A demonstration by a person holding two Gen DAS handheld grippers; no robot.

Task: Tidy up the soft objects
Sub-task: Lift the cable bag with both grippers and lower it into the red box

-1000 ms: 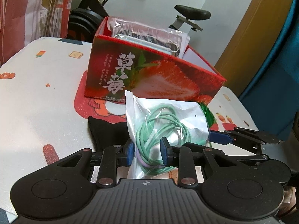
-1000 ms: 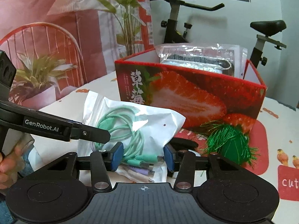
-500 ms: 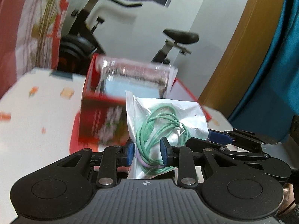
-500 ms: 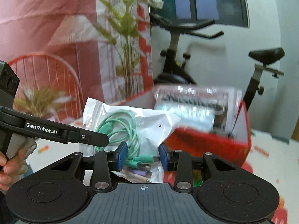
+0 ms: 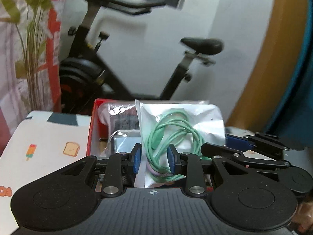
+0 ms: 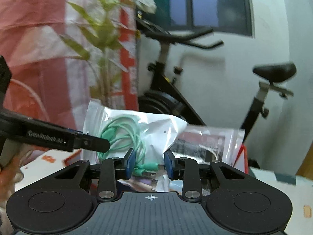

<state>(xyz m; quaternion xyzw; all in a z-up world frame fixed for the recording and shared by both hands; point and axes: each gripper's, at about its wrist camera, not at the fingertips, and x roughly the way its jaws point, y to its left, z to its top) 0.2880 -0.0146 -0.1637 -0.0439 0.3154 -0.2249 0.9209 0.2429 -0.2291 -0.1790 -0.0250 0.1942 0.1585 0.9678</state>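
Pinching the clear crinkled pouch (image 5: pixel 180 121) of coiled mint-green cable (image 5: pixel 172 137), we close our left gripper (image 5: pixel 154 157) and right gripper (image 6: pixel 149 163) upon it above the red box (image 5: pixel 92 129).

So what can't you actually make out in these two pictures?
- Left view: the red box floor, hidden by the cable bag and left claw.
- Right view: the clear packet's printing, blurred.
- Right view: the bag's lower edge, behind the right claw.
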